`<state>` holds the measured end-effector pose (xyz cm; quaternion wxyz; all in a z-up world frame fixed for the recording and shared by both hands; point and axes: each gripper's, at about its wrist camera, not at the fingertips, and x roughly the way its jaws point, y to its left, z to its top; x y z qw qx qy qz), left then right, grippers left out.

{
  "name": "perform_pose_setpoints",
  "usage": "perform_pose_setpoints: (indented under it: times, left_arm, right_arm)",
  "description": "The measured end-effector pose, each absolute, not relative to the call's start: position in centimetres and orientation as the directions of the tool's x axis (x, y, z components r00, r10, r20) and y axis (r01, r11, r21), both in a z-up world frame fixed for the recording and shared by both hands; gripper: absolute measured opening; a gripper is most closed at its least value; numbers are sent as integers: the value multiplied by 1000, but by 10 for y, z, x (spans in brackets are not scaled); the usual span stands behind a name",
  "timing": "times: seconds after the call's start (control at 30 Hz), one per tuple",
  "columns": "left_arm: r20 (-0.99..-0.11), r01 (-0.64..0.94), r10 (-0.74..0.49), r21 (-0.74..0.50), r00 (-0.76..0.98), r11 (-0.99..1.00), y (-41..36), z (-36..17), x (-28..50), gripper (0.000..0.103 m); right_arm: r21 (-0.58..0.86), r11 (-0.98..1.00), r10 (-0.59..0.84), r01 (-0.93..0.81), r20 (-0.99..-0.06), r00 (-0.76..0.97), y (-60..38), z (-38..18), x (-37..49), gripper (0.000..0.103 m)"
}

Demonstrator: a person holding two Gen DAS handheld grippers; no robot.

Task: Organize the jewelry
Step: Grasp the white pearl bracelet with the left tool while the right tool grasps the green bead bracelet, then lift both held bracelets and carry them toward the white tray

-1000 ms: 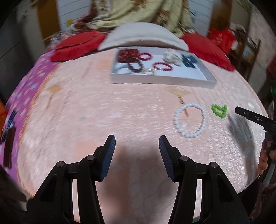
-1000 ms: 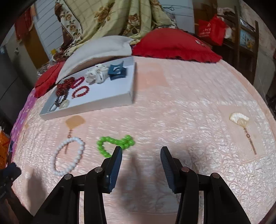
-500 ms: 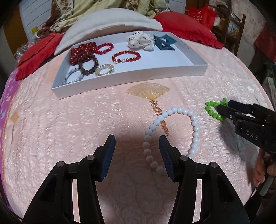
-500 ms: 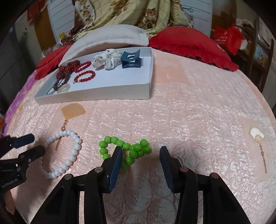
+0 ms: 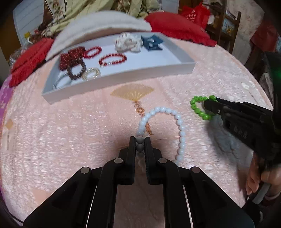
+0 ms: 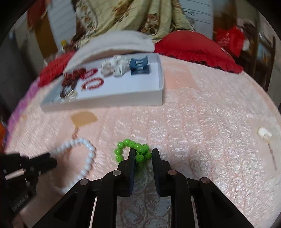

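The left gripper (image 5: 140,143) is clamped tight on two beads of the white bead bracelet (image 5: 180,131), the rest of the loop lying slack on the bedspread in front of the white tray (image 5: 123,79). The right gripper (image 6: 143,154) is closing around a bunched part of the green bead bracelet (image 6: 138,149); beads sit between its jaws, but the pads do not look pressed home yet and a gap shows on the right side. Both bracelets lie on the near side of the tray, the green one to the right of the white.

The white bracelet is pinched by round, smooth beads, so it could roll out of the pads on the lift. The green one is doubled over itself; a grip on only part of the bunch could let the strand slide free or swing. The quilted cover is soft and may give under the fingertips.

Inside the tray are red bead bracelets (image 5: 112,58), a dark brown one (image 5: 76,71), a pale gold ring-shaped piece (image 5: 91,73), a white scrunchie (image 5: 128,43) and a blue hair claw (image 5: 152,43).

The pink embroidered bedspread (image 6: 202,122) covers a bed; behind the tray lie a white pillow (image 6: 114,45), red cushions (image 6: 193,45) and a floral blanket (image 6: 133,14), with wooden shelving at the far right.
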<state>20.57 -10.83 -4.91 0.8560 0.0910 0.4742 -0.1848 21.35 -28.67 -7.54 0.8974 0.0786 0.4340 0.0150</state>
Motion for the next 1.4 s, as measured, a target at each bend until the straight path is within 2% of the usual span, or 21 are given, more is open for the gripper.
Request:
perform_pose_setpoints:
  times: [0.2,0.5,1.4]
  left_arm:
    - [-784,393,-269,-35,560,919,-89,-2,178,8]
    - [-711,341,-243,-5,660,940,-59,46,135,8]
    - [-624,150,-19,157,781,976,-16,82,67,8]
  right_arm:
    - [268,962,163,47,-707,688,-304,-34,196,18]
    - [327,945,231,-13,-638,734,-292,6,154,18]
    - [235,961,263,-148,-594,760,-219,47,77,18]
